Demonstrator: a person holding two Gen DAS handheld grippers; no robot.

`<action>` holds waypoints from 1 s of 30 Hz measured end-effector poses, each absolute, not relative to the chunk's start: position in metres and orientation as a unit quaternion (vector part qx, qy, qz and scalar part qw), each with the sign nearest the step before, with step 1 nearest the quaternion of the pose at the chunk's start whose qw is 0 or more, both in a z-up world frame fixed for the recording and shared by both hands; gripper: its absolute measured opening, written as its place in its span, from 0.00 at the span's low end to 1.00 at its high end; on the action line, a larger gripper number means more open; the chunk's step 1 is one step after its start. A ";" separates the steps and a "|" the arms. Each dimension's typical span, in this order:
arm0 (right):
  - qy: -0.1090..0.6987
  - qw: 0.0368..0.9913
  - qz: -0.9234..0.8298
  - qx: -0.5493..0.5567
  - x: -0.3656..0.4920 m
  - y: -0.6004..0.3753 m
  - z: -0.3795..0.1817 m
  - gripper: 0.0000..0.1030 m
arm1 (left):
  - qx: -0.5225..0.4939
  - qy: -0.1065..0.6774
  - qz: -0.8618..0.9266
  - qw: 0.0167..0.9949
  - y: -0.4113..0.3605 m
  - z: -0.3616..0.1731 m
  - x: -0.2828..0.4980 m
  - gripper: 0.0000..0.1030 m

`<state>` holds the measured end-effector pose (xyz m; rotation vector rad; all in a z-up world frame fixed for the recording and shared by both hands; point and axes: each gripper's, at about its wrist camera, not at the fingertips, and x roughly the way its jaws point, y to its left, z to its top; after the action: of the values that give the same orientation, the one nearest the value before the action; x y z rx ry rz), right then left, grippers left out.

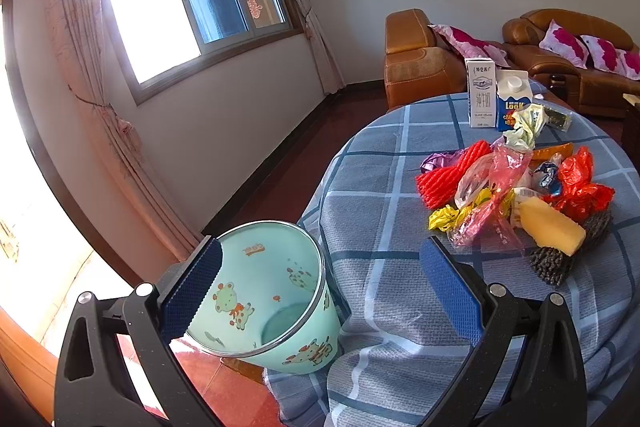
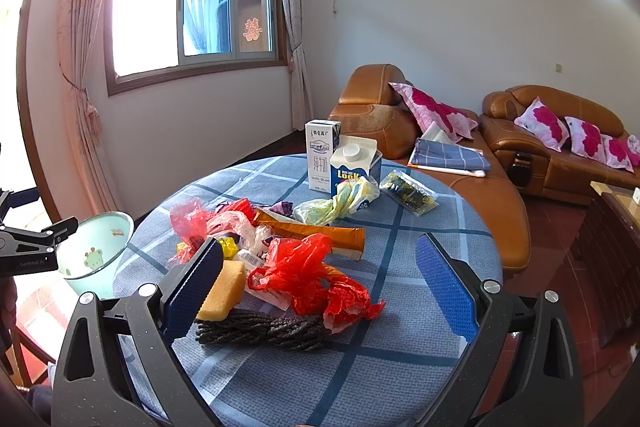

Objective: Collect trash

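A mint green cartoon-print bin [image 1: 264, 291] stands empty beside the round table with its blue checked cloth [image 1: 380, 195]. My left gripper [image 1: 320, 243] is open; its left pad overlaps the bin's rim. The trash pile holds a red foam net [image 1: 448, 175], a pink clear bag [image 1: 500, 183] and a yellow sponge [image 1: 552, 227]. My right gripper [image 2: 320, 241] is open just above the pile, over a red plastic bag [image 2: 304, 267], the sponge [image 2: 224, 291], a black knitted scrubber [image 2: 260, 331] and an orange wrapper [image 2: 320, 233]. Two milk cartons [image 2: 320, 159] stand behind. The bin [image 2: 96, 251] shows at the left.
Brown leather sofas [image 2: 560, 147] with pink pillows line the right wall; a folded checked cloth [image 2: 452, 157] lies on one. A dark wooden cabinet [image 2: 608, 259] stands at the right. A clear snack packet [image 2: 408, 193] lies near the cartons. Window and curtains are behind the table.
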<state>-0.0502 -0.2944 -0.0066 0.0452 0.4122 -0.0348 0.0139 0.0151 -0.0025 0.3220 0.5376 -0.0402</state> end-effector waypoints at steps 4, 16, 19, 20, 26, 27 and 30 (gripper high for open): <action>0.205 0.978 -0.017 0.023 -0.051 -0.295 -0.007 0.92 | 0.159 0.265 -0.019 0.951 0.019 0.000 0.012 0.94; 0.205 0.978 -0.019 0.024 -0.051 -0.297 -0.009 0.92 | 0.160 0.266 -0.018 0.950 0.020 -0.003 0.013 0.94; 0.205 0.978 -0.018 0.025 -0.051 -0.297 -0.009 0.92 | 0.160 0.267 -0.017 0.950 0.021 -0.004 0.013 0.94; 0.206 0.978 -0.019 0.025 -0.051 -0.297 -0.009 0.92 | 0.161 0.267 -0.017 0.950 0.021 -0.004 0.013 0.94; 0.207 0.978 -0.021 0.025 -0.050 -0.299 -0.013 0.92 | 0.162 0.271 -0.015 0.949 0.020 -0.007 0.015 0.94; 0.208 0.978 -0.021 0.025 -0.049 -0.299 -0.014 0.92 | 0.162 0.271 -0.014 0.949 0.020 -0.006 0.015 0.94; 0.209 0.977 -0.022 0.025 -0.049 -0.299 -0.016 0.92 | 0.163 0.273 -0.014 0.948 0.019 -0.007 0.016 0.94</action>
<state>-0.0486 -0.2992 -0.0156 0.0509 0.4211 -0.0453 0.0160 0.0192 -0.0072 0.3322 0.5550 -0.0283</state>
